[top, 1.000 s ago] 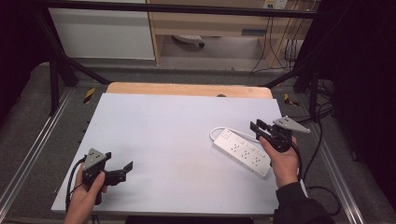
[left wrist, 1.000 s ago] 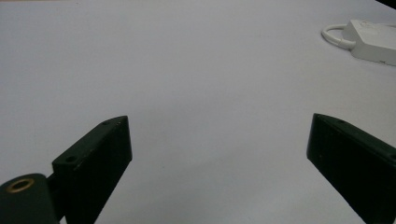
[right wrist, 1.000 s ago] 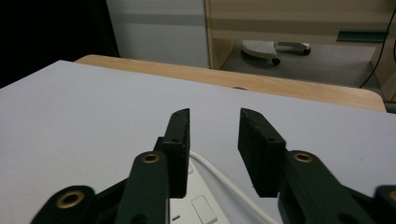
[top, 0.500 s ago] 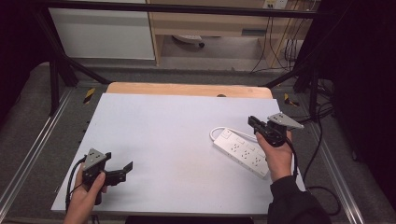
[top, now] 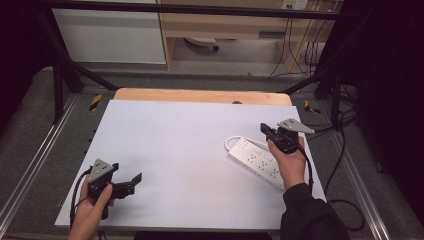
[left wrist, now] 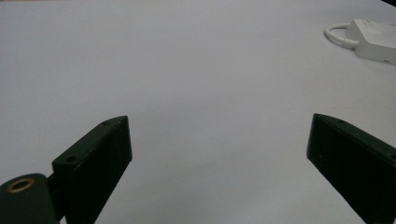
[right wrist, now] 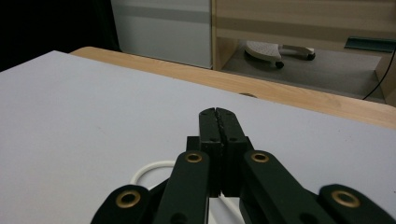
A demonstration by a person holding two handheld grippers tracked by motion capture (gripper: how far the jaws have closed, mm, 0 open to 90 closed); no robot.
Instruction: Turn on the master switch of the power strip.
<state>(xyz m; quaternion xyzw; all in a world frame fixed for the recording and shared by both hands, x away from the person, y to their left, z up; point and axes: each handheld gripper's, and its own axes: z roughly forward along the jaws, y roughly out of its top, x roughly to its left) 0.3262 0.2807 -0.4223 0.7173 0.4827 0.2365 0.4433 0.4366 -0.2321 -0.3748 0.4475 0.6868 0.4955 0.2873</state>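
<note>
A white power strip [top: 255,161] lies at an angle on the right side of the pale grey table [top: 190,140], its white cord [top: 231,143] looped at its far end. My right gripper [top: 264,128] hovers over that far end, shut with nothing between its jaws; in the right gripper view the jaws [right wrist: 218,112] press flat together above the cord loop [right wrist: 144,172]. My left gripper [top: 134,183] rests near the front left corner, open and holding nothing. In the left gripper view its jaws [left wrist: 217,135] stand wide apart and the power strip [left wrist: 373,39] lies far off at the top right.
A wooden strip [top: 200,96] borders the table's far edge. Behind it are a white cabinet [top: 110,35] and a wooden shelf unit [top: 235,25]. Black cables [top: 340,130] hang off the right side. A metal frame rail [top: 30,170] runs along the left.
My right gripper has lifted and moved away from the person toward the strip's far end, and its jaws have come together. The left gripper has stayed put.
</note>
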